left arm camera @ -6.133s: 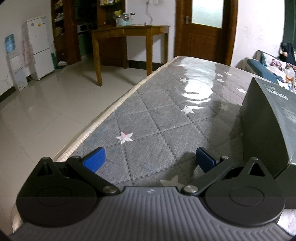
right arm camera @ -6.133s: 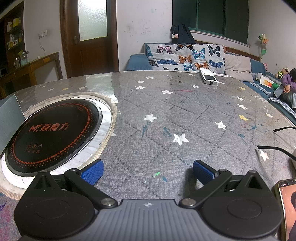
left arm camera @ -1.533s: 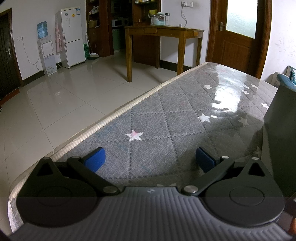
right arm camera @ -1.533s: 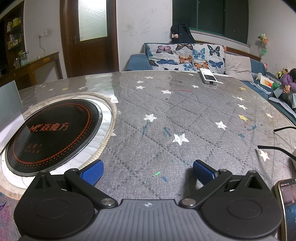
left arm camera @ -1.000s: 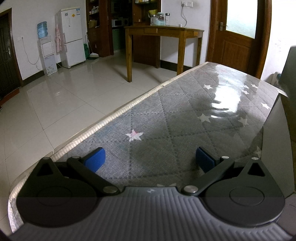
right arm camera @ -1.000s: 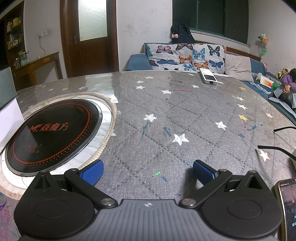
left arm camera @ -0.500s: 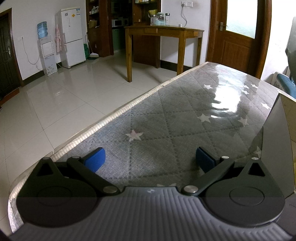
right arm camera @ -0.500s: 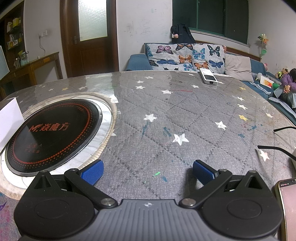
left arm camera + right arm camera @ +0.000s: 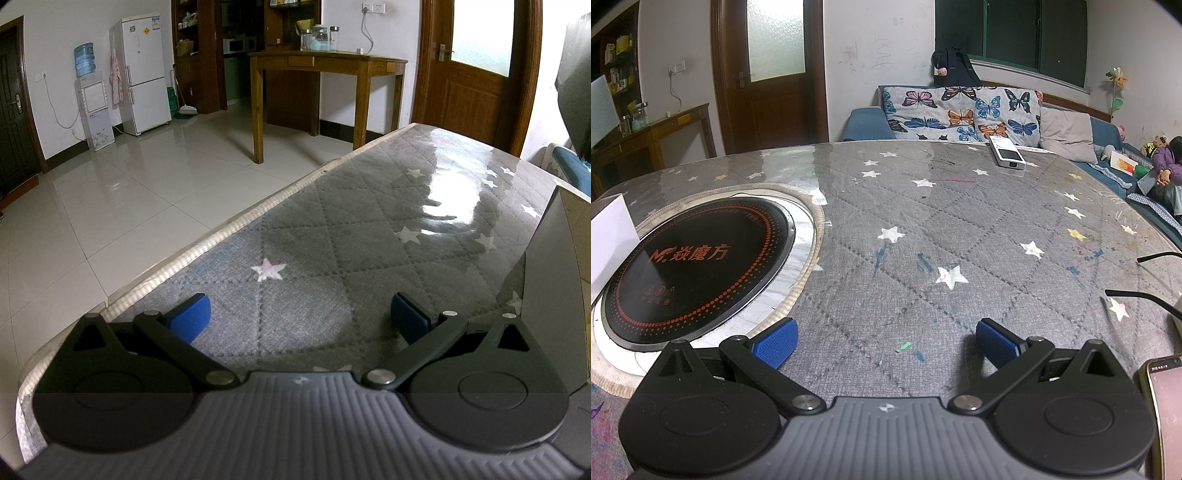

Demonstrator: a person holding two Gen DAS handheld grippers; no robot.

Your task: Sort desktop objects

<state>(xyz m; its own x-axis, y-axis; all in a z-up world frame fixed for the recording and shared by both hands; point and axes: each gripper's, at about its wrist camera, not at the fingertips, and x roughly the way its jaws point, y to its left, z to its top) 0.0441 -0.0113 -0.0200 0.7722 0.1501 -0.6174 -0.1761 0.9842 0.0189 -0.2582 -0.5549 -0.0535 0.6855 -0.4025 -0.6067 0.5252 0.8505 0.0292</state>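
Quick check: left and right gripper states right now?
Left gripper: open, holding nothing.
Right gripper: open, holding nothing.

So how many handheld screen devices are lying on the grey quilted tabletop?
2. A flat white device with a dark screen lies at the far edge; a gold-edged smartphone sits at the near right, partly cut off. Others may lie outside the frame.

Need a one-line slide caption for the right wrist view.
Open right gripper rests on star-quilted table beside the inset cooktop.
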